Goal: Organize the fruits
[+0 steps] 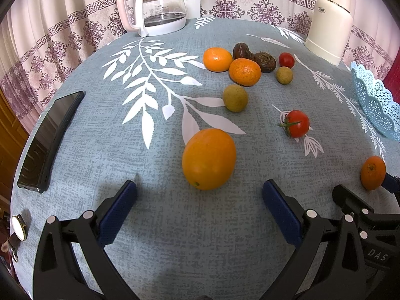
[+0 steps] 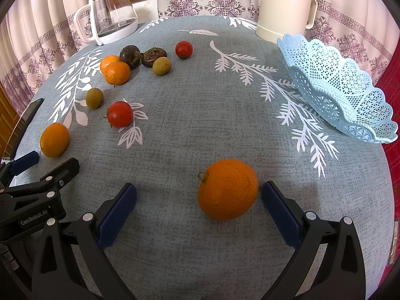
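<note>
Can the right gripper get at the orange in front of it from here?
Probably yes. The right gripper is open, the orange already sits by its right finger, and nothing lies between them on the tablecloth.

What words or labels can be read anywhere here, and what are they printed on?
"DAS": white letters on the right gripper body, cut off by the frame edge.
"GenRobot.AI": white print on the left gripper body.
Glass kettle: small grey print, too small to read.
Cream jug: small label near its top, blurred, unreadable.
</note>
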Demonstrator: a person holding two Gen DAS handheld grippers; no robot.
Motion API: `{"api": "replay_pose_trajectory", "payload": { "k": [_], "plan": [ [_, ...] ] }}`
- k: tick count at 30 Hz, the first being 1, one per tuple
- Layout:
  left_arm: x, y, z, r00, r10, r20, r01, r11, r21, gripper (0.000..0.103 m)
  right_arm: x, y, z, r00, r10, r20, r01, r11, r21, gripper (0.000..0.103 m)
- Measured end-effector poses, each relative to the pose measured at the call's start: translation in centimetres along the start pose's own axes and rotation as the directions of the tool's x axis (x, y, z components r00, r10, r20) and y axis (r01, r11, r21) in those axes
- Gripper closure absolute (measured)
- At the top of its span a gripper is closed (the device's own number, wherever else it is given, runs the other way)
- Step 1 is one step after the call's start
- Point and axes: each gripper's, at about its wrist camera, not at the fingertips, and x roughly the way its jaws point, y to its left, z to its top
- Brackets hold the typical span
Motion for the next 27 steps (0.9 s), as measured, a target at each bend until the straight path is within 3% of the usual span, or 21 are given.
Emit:
{"api": "replay_pose_trajectory", "payload": {
  "k": [27],
  "plan": [
    [0.00,0.01,-0.02,1.000,-0.002,0.002,0.002,1.000,-0.002,0.002,-0.12,0.00,0.06,1.000,0.013,0.002,-0.013,1.000,0.005,0.005]
  ]
}}
